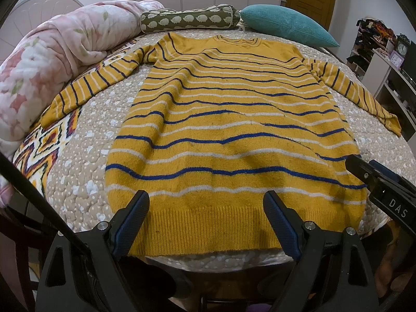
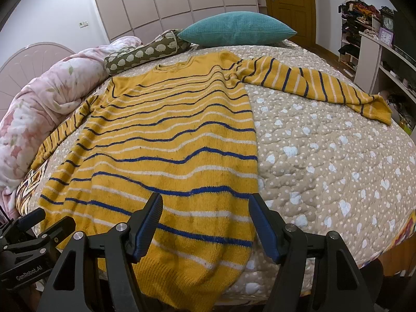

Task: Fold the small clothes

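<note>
A yellow sweater point(image 1: 228, 135) with blue and white stripes lies flat on the bed, hem toward me, both sleeves spread out to the sides. It also shows in the right wrist view point(image 2: 169, 150). My left gripper point(image 1: 206, 200) is open and empty, hovering over the hem near its middle. My right gripper point(image 2: 205, 202) is open and empty over the sweater's lower right part, near its right side edge. The right gripper also shows in the left wrist view point(image 1: 364, 166) at the sweater's right edge. The left gripper shows in the right wrist view point(image 2: 49, 218) at lower left.
The bed's beige quilt point(image 2: 325, 156) has white hearts and dots. A pink floral duvet point(image 1: 52, 59) is bunched at the left. A green hedgehog bolster point(image 1: 189, 19) and a teal pillow point(image 1: 286, 23) lie behind the collar. Shelves with clocks point(image 2: 384, 31) stand at the right.
</note>
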A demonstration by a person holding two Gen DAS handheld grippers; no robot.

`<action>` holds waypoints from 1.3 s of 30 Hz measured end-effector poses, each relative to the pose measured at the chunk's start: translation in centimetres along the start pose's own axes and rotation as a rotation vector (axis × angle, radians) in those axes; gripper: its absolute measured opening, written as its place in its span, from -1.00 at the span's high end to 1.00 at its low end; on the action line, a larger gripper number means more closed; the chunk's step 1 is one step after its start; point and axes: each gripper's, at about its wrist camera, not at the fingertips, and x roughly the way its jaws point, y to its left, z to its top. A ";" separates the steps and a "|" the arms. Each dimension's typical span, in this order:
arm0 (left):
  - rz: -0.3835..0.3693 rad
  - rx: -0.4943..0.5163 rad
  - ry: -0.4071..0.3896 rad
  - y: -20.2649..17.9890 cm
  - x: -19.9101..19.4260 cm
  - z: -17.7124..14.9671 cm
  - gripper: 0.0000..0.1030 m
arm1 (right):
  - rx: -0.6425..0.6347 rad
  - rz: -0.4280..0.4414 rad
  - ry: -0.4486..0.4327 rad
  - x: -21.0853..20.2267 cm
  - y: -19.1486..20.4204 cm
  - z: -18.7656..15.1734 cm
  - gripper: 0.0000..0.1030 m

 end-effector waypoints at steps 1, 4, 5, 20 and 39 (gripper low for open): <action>0.000 0.000 0.000 0.0 0.0 0.0 -0.71 | 0.000 0.001 0.000 0.0 0.0 0.0 -0.43; 0.000 0.000 0.000 0.0 0.0 0.0 -0.71 | 0.000 0.000 0.001 0.0 0.0 0.0 -0.43; 0.000 0.000 0.000 0.0 0.0 0.0 -0.71 | 0.000 0.001 0.001 0.0 0.0 0.0 -0.43; -0.002 -0.001 0.000 0.1 0.0 0.0 -0.71 | 0.003 0.000 0.003 0.1 -0.2 -0.2 -0.46; -0.052 -0.054 -0.054 0.9 -1.0 0.9 -0.71 | 0.251 -0.216 -0.102 -0.9 -15.0 4.1 -0.48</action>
